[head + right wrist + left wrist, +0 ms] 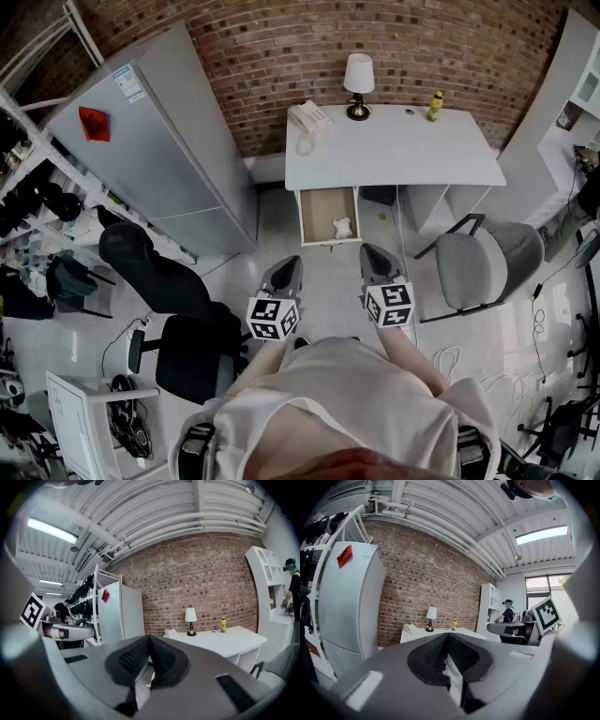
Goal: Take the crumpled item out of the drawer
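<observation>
Item 1. Bench (pixel 394 150): white, set against the brick wall (pixel 281 47). On its top, along the wall edge:
- white telephone (pixel 307 117), at the left end;
- table lamp (pixel 358 84) with a white shade, just right of the telephone;
- yellow bottle (pixel 435 105), upright, further right.

Item 2. Drawer (pixel 328 214): under the left part of the bench, pulled fully out toward the person, with its pale wooden floor showing.

Item 3. Crumpled item (pixel 342 226): small and whitish, lying loose inside the drawer, toward the end farthest from the bench and to the right of its middle. Nothing touches it.

Item 4. Left hand-held gripper (pixel 289 262): held out in front of the person, well short of the bench and the drawer. It is clenched, pads meeting, nothing between them.

Item 5. Right hand-held gripper (pixel 372 250): alongside the left one, equally short of the bench and pointing toward it. It is clenched and empty.

Item 6. Tall grey cabinet (pixel 159 141) with a red sticker: left of the bench.

Item 7. Grey chair (pixel 487 262): off the right front corner of the bench.

Item 8. Black chair (pixel 178 319): well left of the bench, beside the person.
</observation>
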`<state>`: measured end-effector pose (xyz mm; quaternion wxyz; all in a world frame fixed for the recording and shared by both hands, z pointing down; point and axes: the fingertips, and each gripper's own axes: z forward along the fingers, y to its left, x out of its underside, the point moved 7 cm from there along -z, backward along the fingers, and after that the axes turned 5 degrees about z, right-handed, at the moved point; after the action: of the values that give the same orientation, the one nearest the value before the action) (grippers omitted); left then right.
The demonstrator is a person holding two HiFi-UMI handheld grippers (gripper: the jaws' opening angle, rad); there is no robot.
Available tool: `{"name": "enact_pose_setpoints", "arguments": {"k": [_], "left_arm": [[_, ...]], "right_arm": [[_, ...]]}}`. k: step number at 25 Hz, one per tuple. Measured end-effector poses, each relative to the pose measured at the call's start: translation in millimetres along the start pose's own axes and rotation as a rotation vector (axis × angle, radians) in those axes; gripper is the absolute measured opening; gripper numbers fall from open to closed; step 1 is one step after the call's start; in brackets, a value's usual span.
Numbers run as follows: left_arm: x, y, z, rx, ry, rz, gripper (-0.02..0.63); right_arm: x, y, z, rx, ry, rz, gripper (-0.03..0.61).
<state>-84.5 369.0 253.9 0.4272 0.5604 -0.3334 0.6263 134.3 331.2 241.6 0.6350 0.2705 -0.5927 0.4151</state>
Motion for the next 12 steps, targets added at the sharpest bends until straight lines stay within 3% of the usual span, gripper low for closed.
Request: {"name": "enact_pose_setpoints", "arguments": {"k": [12], "left_arm": [[-1, 17, -7, 0.016, -0.004, -0.001, 0.009]], "right_arm": [[-2, 17, 5, 0.016, -0.013, 0.003, 0.006]]}}
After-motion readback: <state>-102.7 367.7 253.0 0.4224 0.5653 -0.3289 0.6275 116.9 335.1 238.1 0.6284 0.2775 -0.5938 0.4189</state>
